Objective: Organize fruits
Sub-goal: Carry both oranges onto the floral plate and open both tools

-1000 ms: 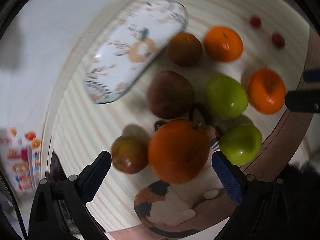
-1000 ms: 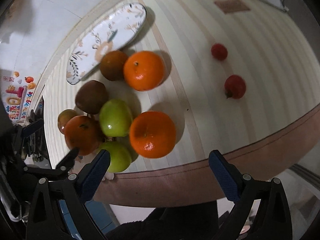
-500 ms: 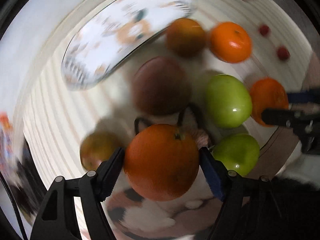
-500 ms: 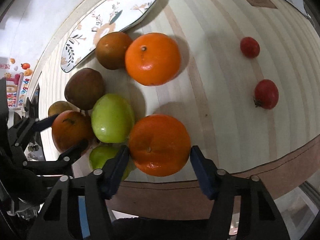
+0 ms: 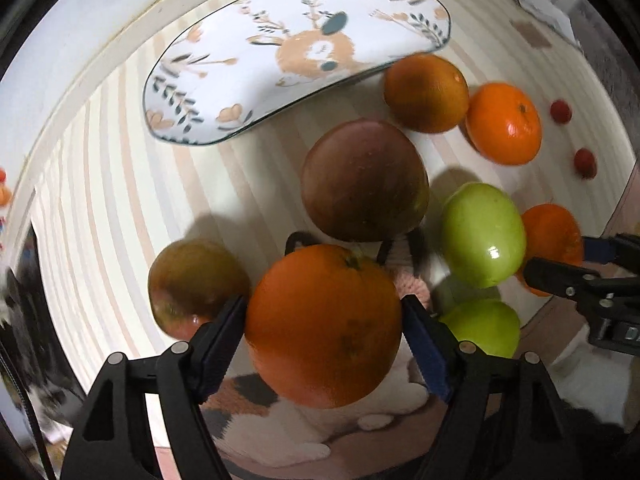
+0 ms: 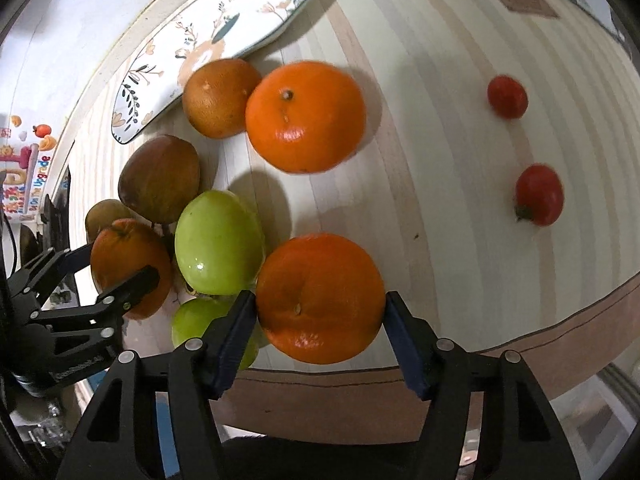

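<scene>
My left gripper [image 5: 322,324] is shut on a large orange [image 5: 324,326] at the near left of the fruit pile; it also shows in the right wrist view [image 6: 130,266]. My right gripper [image 6: 318,312] is shut on another orange [image 6: 320,298] near the table's front edge, seen in the left wrist view [image 5: 554,234]. Between them lie two green apples [image 6: 218,242] [image 6: 200,320]. A brown-red apple [image 5: 364,180], a smaller reddish apple [image 5: 192,284], a dull orange [image 5: 426,92] and a bright orange [image 5: 504,128] lie on the table. An empty oval patterned plate [image 5: 280,52] sits at the back.
Two small red tomatoes [image 6: 507,96] [image 6: 539,194] lie apart on the right of the striped tabletop [image 6: 440,140]. A cat-pattern mat [image 5: 280,420] lies under the near fruit. The table's brown front edge [image 6: 520,356] runs close below my right gripper.
Both grippers moved forward and closed, each onto an orange. The left one swung toward the plate, which now fills more of its view.
</scene>
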Demonstrator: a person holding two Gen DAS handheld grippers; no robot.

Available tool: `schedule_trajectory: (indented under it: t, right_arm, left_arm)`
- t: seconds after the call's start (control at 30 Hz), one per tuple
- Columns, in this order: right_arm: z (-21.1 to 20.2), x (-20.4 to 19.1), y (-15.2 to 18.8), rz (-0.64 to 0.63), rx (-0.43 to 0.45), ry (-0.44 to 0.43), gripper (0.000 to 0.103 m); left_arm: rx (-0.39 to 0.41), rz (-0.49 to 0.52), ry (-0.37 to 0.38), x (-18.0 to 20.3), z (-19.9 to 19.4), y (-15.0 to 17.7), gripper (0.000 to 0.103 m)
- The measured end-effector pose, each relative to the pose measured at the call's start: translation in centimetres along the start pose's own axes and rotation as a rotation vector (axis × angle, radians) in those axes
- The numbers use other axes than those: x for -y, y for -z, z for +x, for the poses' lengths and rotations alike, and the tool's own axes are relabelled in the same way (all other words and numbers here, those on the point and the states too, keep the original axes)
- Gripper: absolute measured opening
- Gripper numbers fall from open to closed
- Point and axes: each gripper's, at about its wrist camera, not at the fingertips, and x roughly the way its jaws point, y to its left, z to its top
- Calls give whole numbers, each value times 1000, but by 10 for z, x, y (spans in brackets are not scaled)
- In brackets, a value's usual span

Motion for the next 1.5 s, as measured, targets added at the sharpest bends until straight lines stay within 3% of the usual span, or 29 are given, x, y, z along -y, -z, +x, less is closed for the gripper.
schedule_trajectory:
  t: [0.07, 0.2, 0.43, 0.73, 0.83, 0.93, 1.1, 1.27, 1.5]
  right_arm:
    - [1, 0, 1, 0, 6, -1, 67]
    - [7, -2, 0, -13, 4, 25, 68]
    - [-7, 4, 5, -18, 48, 54, 66]
    - [-74, 2, -15, -29, 148, -18, 66]
    - [-102, -18, -48, -83, 210, -54, 66]
    - [-104, -48, -95, -132, 249, -46, 66]
    - [-72, -80, -167, -188, 230, -6, 66]
    - [-32, -107, -215, -256, 191, 53, 66]
    - [2, -113, -247, -271, 113, 34, 66]
  left_arm:
    - [-5, 31, -28, 5, 4, -4, 77]
    - [-11, 29, -14, 5, 6, -6, 76]
    - [28, -132, 43, -18, 2, -3, 75]
    - [179, -311, 131, -59, -73, -21, 75]
    - [218, -360, 161, -75, -90, -49, 75]
    - [232, -407, 171, -88, -85, -86, 75]
    - [152, -537, 218, -128, -37, -149, 75]
    - [86, -603, 226, -147, -3, -179, 75]
    - [-5, -658, 283, -153, 32, -196, 75]
